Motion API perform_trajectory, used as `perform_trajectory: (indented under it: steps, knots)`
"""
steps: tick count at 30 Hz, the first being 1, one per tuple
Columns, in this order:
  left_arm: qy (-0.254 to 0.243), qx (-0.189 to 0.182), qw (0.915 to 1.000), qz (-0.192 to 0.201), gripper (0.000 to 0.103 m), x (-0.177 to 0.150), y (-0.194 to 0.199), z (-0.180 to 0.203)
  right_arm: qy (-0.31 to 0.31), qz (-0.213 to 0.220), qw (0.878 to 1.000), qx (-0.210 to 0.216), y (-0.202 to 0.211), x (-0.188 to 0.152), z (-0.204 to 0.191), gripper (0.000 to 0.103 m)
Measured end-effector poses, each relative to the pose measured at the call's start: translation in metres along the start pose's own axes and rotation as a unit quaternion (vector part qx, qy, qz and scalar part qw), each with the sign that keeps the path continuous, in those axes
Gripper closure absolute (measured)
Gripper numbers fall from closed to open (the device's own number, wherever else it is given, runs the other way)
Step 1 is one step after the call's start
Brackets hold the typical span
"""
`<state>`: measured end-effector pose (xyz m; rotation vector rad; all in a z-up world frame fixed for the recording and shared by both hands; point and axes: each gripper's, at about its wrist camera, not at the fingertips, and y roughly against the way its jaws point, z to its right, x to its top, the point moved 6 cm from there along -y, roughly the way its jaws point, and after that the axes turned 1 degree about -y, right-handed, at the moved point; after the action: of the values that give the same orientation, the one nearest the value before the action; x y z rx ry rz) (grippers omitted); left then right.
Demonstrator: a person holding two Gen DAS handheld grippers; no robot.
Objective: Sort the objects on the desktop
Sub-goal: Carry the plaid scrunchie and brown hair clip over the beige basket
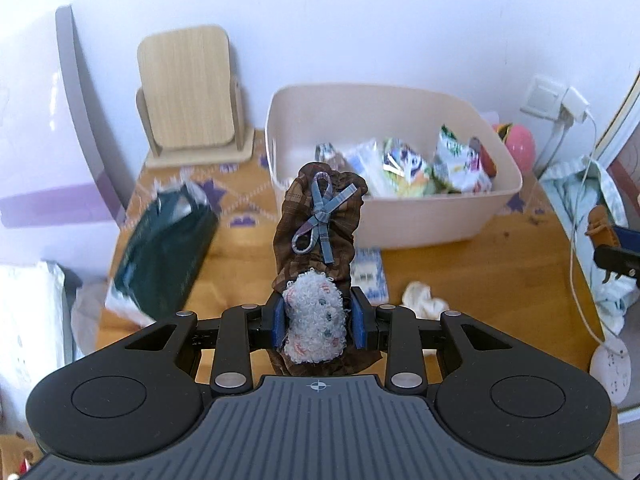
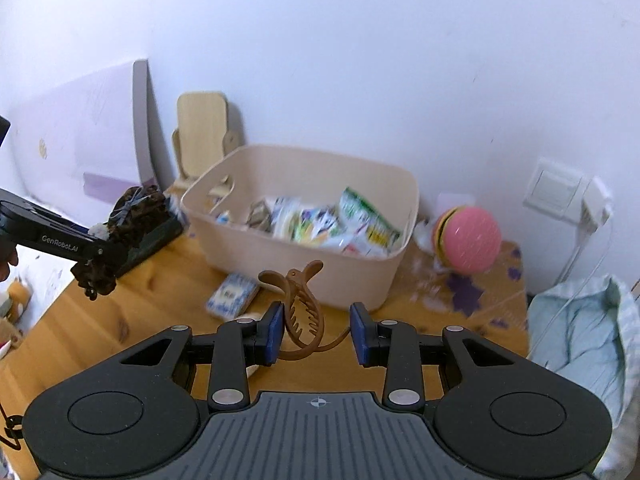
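My left gripper (image 1: 319, 322) has its jaws clamped tight on a brown checked fabric scrunchie with a blue ribbon bow and a white fluffy patch (image 1: 320, 236); the blue pads press on the fluffy end and the rest of it stands up ahead of the jaws, held in the air above the wooden table (image 1: 248, 264). My right gripper (image 2: 316, 330) has its jaws spread fairly wide, and a brown plastic claw hair clip (image 2: 298, 308) sits between them, touching the left pad; I cannot tell whether the right pad touches it. Straight ahead stands a beige plastic storage bin (image 1: 420, 216) full of snack packets (image 1: 404, 164). A small blue-and-white patterned packet (image 2: 232, 294) lies on the table just in front of the bin. A dark green pouch (image 1: 168, 248) lies off to the left, and a pink ball (image 2: 472, 240) rests to the right of the bin.
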<state>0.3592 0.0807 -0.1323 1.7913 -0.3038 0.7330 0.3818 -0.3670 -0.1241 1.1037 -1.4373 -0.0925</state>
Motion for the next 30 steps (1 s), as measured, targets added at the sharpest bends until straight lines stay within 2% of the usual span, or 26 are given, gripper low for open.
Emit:
perform_trajectory:
  steps: [14,24,30]
  knots:
    - [-0.01,-0.005,0.9991,0.041,0.071,0.059,-0.006,0.001,0.014,0.047,0.999,-0.007,-0.01,0.057,0.01,0.069]
    - [-0.019,-0.019,0.9983,0.053,0.071,0.101,-0.035,0.014,0.031,0.058,0.998,-0.016,-0.045,0.095,0.008,0.069]
    - [-0.027,-0.027,0.9978,0.053,0.071,0.113,-0.054,0.026,0.034,0.059,0.997,-0.022,-0.075,0.115,0.013,0.069]
